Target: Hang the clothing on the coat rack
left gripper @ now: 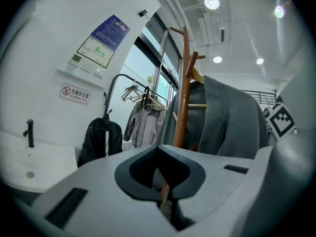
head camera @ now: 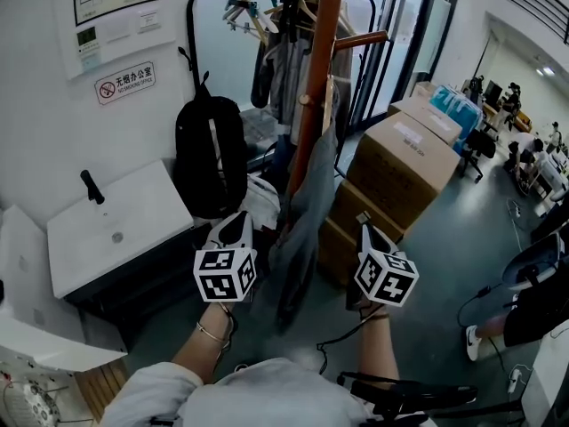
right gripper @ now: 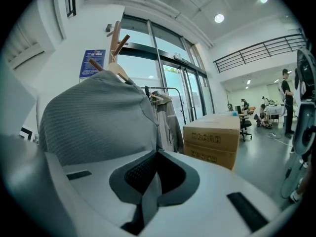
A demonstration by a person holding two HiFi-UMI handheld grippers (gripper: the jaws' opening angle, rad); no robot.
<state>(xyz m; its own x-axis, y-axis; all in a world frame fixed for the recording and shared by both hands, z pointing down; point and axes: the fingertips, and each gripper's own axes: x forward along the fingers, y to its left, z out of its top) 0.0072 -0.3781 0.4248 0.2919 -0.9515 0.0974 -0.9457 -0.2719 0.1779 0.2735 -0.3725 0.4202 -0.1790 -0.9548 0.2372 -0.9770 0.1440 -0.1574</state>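
– Both sets of fingers clenched, you reckon?

– Yes. My right gripper [right gripper: 150, 194] is nipped tight on a fold of the grey knit garment [right gripper: 98, 117], and my left gripper [left gripper: 166, 196] looks closed on a thin edge of it too. The garment hangs just ahead of my fingertips, between the two grippers. It is draped over a pale wooden hanger [right gripper: 118, 72] on the reddish-brown wooden coat rack [head camera: 313, 87], whose pole stands right beyond the left fingertips.

– So it's hung. What worries you?

– Letting go badly. If I draw either hand back or down before the fingers part, I'd judge the cloth drags off one shoulder of the hanger, or the hanger lifts off its peg. A hard tug might also rock the rack toward the stacked brown cardboard boxes [head camera: 400, 163] beyond my right fingertips. I cannot see how firmly the hanger sits, so I'd open first, then withdraw.
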